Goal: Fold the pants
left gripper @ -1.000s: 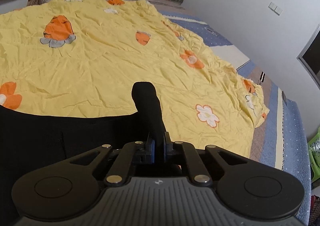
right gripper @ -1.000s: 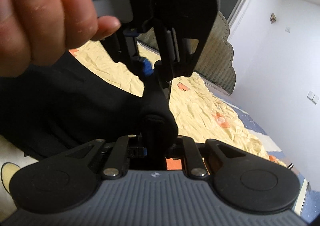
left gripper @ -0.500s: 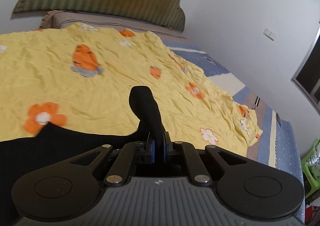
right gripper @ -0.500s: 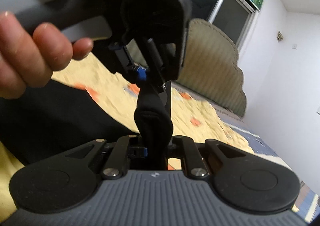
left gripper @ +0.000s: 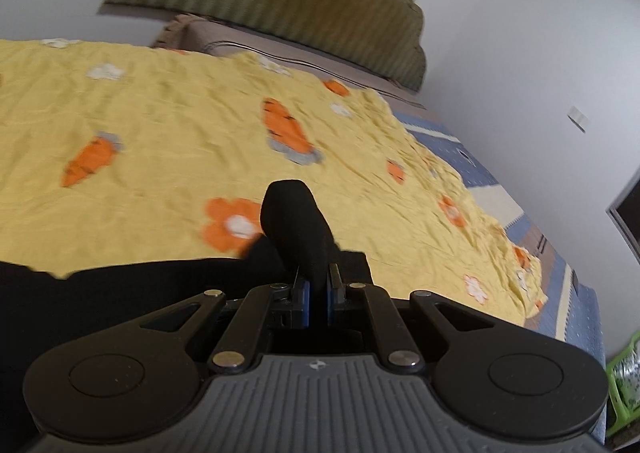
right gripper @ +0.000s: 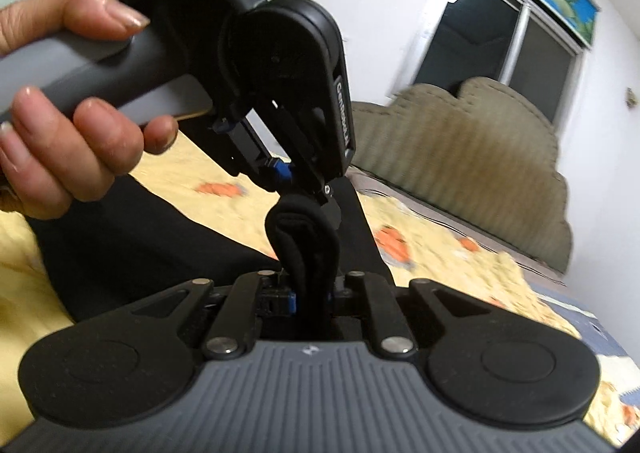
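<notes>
Pants (left gripper: 120, 293) of black fabric hang lifted between our two grippers, above a yellow bedspread (left gripper: 160, 125) printed with orange carrots and flowers. Our left gripper (left gripper: 316, 289) has its blue-padded fingers pressed together on a bunched fold of the fabric, which sticks up as a rounded black lump just ahead of the fingertips; the remaining fabric spreads out to the left of the fingers. Our right gripper (right gripper: 310, 295) likewise pinches a thick, rolled edge of the pants between its nearly closed fingers. Directly ahead of the right fingers, almost touching the roll, we see the left gripper from the outside, gripped by our left hand (right gripper: 68, 125), its tips also on the black fabric. Beyond both sets of fingers stands a green scalloped headboard (left gripper: 280, 1).
</notes>
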A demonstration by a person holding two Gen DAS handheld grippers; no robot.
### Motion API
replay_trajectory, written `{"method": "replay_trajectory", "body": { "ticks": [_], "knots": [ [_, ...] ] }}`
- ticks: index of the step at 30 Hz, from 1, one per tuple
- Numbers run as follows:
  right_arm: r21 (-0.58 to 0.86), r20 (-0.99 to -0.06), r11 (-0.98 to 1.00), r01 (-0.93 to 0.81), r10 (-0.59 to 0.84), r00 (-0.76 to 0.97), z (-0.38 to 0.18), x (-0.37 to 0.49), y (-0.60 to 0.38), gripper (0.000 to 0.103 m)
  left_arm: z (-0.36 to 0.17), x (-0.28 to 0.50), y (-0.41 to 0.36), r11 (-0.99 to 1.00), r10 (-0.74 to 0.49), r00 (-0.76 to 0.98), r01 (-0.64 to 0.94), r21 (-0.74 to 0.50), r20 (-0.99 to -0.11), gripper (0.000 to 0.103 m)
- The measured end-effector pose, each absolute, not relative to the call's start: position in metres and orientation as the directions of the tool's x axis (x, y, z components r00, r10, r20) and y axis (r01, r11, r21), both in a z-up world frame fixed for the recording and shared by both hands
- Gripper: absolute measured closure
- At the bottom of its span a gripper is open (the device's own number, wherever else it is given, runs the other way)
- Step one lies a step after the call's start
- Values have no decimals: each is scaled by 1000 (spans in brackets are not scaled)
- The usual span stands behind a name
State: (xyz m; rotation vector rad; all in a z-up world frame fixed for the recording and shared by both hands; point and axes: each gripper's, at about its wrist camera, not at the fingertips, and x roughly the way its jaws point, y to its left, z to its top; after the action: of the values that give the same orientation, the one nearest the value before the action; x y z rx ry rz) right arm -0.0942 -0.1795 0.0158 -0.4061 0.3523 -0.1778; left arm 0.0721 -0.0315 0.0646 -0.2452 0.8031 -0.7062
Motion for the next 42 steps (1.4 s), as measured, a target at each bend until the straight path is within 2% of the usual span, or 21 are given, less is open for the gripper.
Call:
{"method": "replay_trajectory", "body": {
  "ticks": [14,26,35,37,40,42],
  "knots": [
    [-427,-331,896,-121,-30,943,6,-49,-56,90,43,89,87,815,-574,574,326,-480,-584,96],
    [-446,-394,862,-240,52,918,-6,-14,-21,90,13,94,134,845,-514,591,225,-485,-621,96],
    [-453,-429,841,-295,84,899,-12,3,0,90,-4,94,147,854,-501,577,206,-479,-645,95],
    [-455,-437,838,-301,84,895,-17,4,3,90,-11,97,151,859,-494,553,191,-475,-670,84],
    [-435,-513,829,-353,94,853,-24,7,3,80,-17,95,165,861,-479,565,153,-485,-672,73],
    [-437,-516,822,-364,102,850,-23,0,-1,75,-15,92,176,869,-456,583,130,-477,-672,68]
  ]
}}
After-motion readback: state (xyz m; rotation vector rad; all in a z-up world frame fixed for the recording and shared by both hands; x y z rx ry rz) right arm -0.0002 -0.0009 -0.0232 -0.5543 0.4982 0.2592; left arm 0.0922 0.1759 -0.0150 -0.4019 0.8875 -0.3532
